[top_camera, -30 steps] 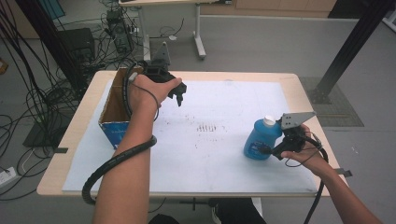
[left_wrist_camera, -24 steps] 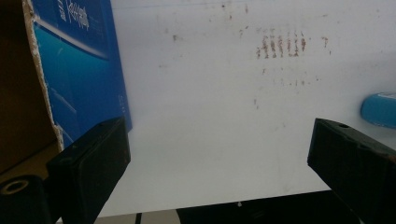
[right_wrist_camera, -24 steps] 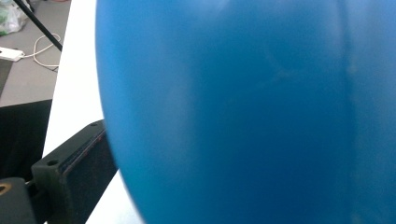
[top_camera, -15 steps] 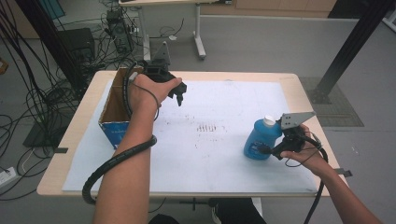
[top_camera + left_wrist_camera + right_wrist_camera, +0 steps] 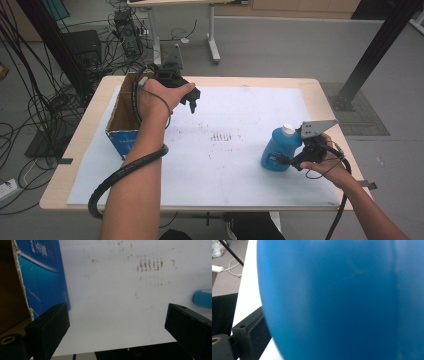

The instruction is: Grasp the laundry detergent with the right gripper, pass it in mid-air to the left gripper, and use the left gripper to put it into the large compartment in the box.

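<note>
Near the right edge of the desk [image 5: 325, 90], a blue bottle [image 5: 276, 150] with a white cap is stood upright and is clamped at its lower body by the right gripper [image 5: 285, 161]. Toward the far left corner, the left gripper [image 5: 192, 100] is held above the white sheet [image 5: 240, 175] with its jaws spread wide and nothing between them, just beside an open cardboard box [image 5: 122, 122] with a blue side.
</note>
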Available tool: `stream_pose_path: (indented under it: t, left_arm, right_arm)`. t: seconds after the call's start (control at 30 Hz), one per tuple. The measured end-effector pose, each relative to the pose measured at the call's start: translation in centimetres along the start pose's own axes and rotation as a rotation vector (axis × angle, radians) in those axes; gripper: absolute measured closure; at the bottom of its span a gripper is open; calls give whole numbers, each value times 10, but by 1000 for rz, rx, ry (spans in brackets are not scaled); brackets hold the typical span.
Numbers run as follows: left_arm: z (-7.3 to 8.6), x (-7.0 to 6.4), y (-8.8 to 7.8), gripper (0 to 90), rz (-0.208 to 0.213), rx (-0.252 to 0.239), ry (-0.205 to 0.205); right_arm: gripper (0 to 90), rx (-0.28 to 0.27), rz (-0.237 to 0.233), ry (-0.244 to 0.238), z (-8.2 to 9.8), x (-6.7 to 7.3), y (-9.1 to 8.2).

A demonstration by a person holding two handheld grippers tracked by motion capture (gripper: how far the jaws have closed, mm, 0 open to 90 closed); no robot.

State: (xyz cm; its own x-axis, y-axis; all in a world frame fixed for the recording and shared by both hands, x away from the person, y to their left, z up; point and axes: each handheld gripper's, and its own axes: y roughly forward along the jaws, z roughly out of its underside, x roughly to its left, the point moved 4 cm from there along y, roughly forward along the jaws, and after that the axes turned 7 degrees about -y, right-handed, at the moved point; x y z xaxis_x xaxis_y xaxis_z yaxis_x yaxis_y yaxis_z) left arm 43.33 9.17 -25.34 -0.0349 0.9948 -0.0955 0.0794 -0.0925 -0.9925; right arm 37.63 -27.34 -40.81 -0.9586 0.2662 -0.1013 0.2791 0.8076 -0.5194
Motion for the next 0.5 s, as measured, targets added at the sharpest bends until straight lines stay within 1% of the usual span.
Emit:
stream_pose_path:
  t: [0.3, 0.37, 0.4, 0.43, 0.47, 0.5]
  left_arm:
    - [0, 0, 1, 63, 1, -1, 0]
    - [0, 0, 1, 63, 4, -2, 0]
    - [0, 0, 1, 63, 4, -2, 0]
    - [0, 0, 1, 63, 7, -2, 3]
    - [0, 0, 1, 63, 7, -2, 3]
    - [0, 0, 1, 63, 8, -3, 2]
  right_arm:
    - [72, 1, 6, -4, 1, 0, 0]
    - [116, 7, 7, -9, 1, 0, 0]
    - [116, 7, 7, -9, 1, 0, 0]
    - [152, 9, 14, -14, 2, -1, 1]
    - [152, 9, 14, -14, 2, -1, 1]
    - [185, 7, 19, -14, 2, -1, 1]
